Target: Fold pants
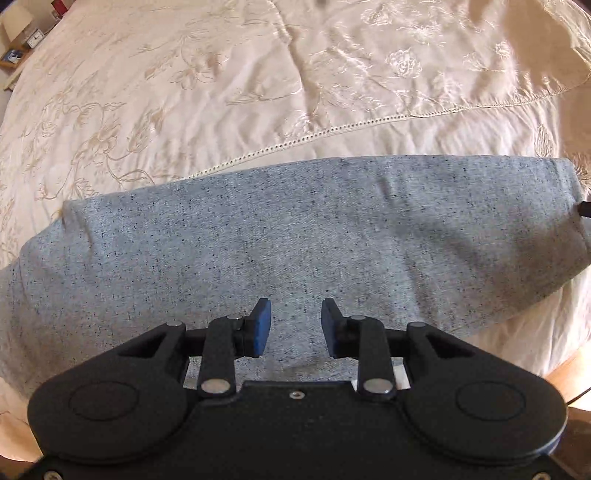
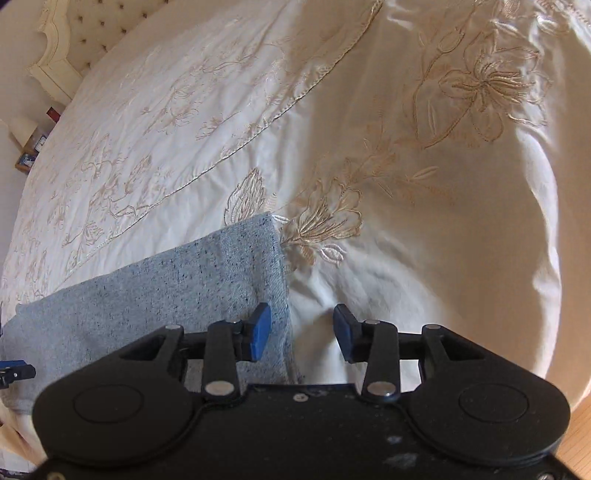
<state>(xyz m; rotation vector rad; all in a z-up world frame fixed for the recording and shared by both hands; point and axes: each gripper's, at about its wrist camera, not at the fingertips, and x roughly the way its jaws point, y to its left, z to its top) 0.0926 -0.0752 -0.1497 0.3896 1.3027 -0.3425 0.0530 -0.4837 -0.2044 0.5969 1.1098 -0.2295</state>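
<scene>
A wide bed takes up nearly everything here, spread with a cream bedspread (image 1: 221,92) stitched all over with pale gold flowers and crossed by a line of openwork hem. A tufted cream headboard (image 2: 92,29) stands at the far end, and a wooden bedside table (image 1: 16,48) with small clutter sits off the far left corner.

The pants (image 1: 295,240), a speckled light grey-blue denim, lie flat in a long band close along the near edge of the bed. Their hemmed end (image 2: 277,280) stops partway along that edge, with bare bedspread beyond it.

The left gripper (image 1: 296,326) hangs over the middle of the pants, its blue pads parted a moderate way with nothing between them. The right gripper (image 2: 303,330) straddles the hemmed end, jaws a bit wider, one pad above denim, the other above bedspread, clamping nothing.
</scene>
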